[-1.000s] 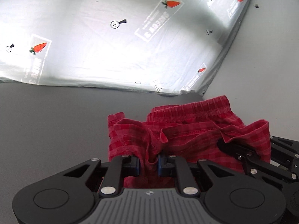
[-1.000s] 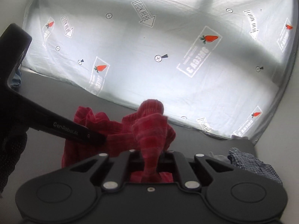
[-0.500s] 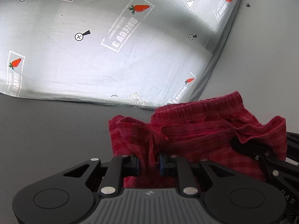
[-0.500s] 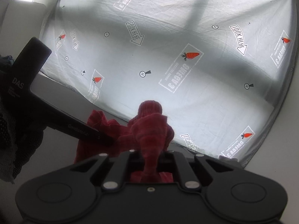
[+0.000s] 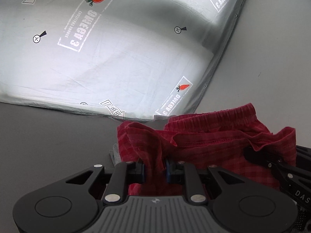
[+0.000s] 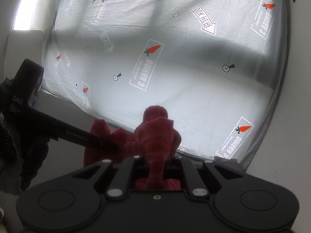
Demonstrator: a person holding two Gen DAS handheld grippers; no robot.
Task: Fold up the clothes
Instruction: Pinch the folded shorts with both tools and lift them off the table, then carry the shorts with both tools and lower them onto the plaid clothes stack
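- Pinching a fold of the red checked shorts, the left tongs have their blue-padded fingers pressed together on the cloth.
- The right tongs clamp another bunch of the same shorts, which stands up in a rolled knob between their jaws.
- The shorts are held up between the two tongs, hanging in loose folds; their gathered waistband shows along the top, on the far side from the left camera.
- In the left wrist view the right tongs enter at the lower right edge, gripping the hem of the garment.
- In the right wrist view the left tongs reach in from the left, held by a hand in a dark dotted glove.
- Beyond the shorts lies a bed under a pale sheet printed with carrots, arrows and stamped lettering; the garment hangs just off its near edge, towards the near right corner.
- A grey floor shows below the bed edge.
- Whether the shorts touch the bed cannot be told.
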